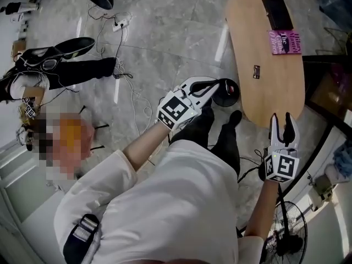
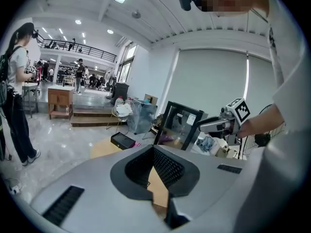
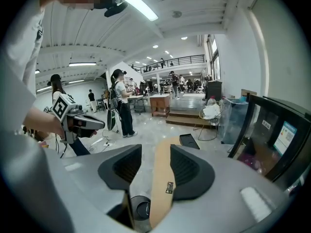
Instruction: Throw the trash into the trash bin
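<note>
Both grippers hover low by the wooden table (image 1: 272,84). The left gripper (image 1: 215,83) is clenched, jaw tips meeting with nothing visible between them. It hangs right over the round black trash bin (image 1: 228,94), which sits on the marble floor just beside the table's rounded end. The right gripper (image 1: 281,119) is released, jaws apart and empty, and through their gap show the table edge and the bin below. A black case (image 1: 277,12) and a pink book (image 1: 285,42) lie on the tabletop's far end.

Oval wooden table (image 1: 253,26), black box (image 1: 277,12), purple book (image 1: 285,42), floor fan (image 1: 286,238), power strip (image 1: 122,21)
</note>
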